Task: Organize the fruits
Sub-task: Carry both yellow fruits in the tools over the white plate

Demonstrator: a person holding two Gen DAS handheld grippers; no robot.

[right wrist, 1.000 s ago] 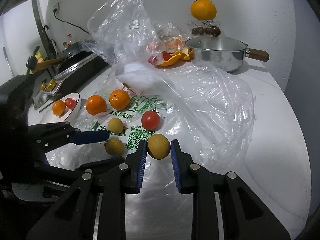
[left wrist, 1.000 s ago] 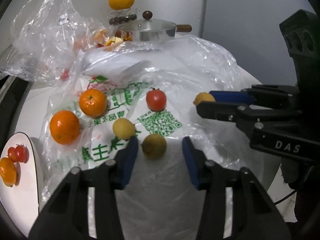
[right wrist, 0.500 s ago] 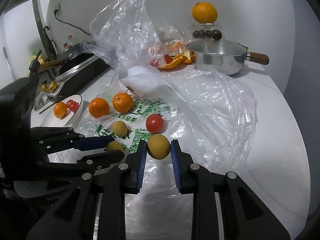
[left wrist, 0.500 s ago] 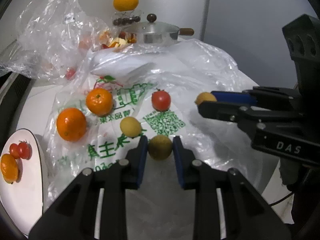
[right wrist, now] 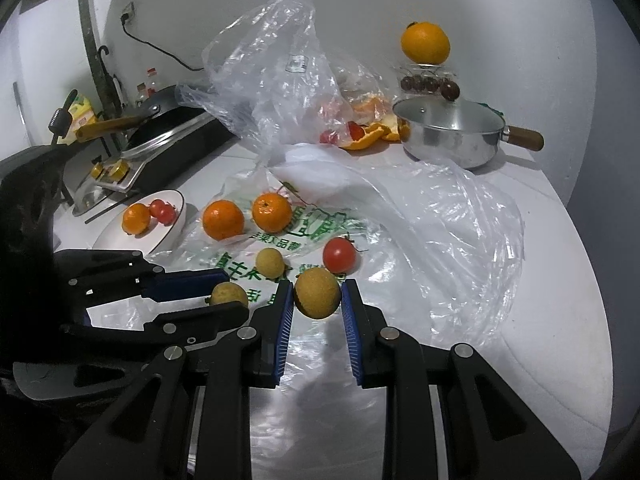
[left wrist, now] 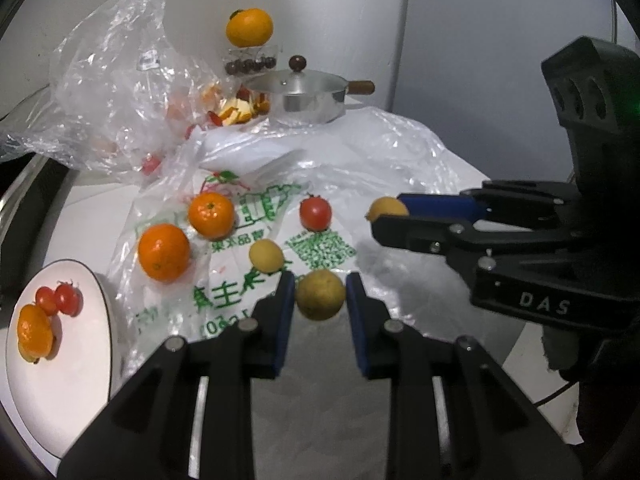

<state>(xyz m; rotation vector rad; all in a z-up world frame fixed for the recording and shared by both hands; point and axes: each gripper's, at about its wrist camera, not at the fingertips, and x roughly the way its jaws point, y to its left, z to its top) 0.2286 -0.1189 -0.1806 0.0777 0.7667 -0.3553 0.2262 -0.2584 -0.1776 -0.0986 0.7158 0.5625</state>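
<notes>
The left tool (left wrist: 320,300) is clenched on a dull yellow-brown fruit (left wrist: 320,294), pinched between its blue pads just above the printed bag (left wrist: 256,276). The right tool (right wrist: 317,294) grips a second, similar fruit (right wrist: 317,292) the same way; in the left view that fruit (left wrist: 387,208) shows at the tip of the right tool (left wrist: 394,216), which reaches in from the right edge.

The printed bag lies flat on the white table (right wrist: 560,280) and carries the loose fruit: two oranges (left wrist: 164,252) (left wrist: 211,215) side by side, a small yellow fruit (left wrist: 266,255) just beyond the left tool, and a red tomato (left wrist: 316,212) near the green code square.

A white plate (left wrist: 80,360) with a dark rim sits at the bag's left edge, touching or overlapping it. In it are one orange (left wrist: 35,333) and two small tomatoes (left wrist: 60,299), all close together.

Further back, a crumpled clear bag (left wrist: 108,92) stands up with some red and orange pieces inside, too blurred to name. Beside it lie orange peels (right wrist: 368,132). A steel pan (left wrist: 308,100) with a lid and wooden handle stands behind them. Behind the pan, a glass cup (left wrist: 250,60) holds dark round fruits, and an orange (left wrist: 249,27) rests on its rim.

In the right view, a stove (right wrist: 160,148) with a dark frying pan on it stands at the far left of the table.
</notes>
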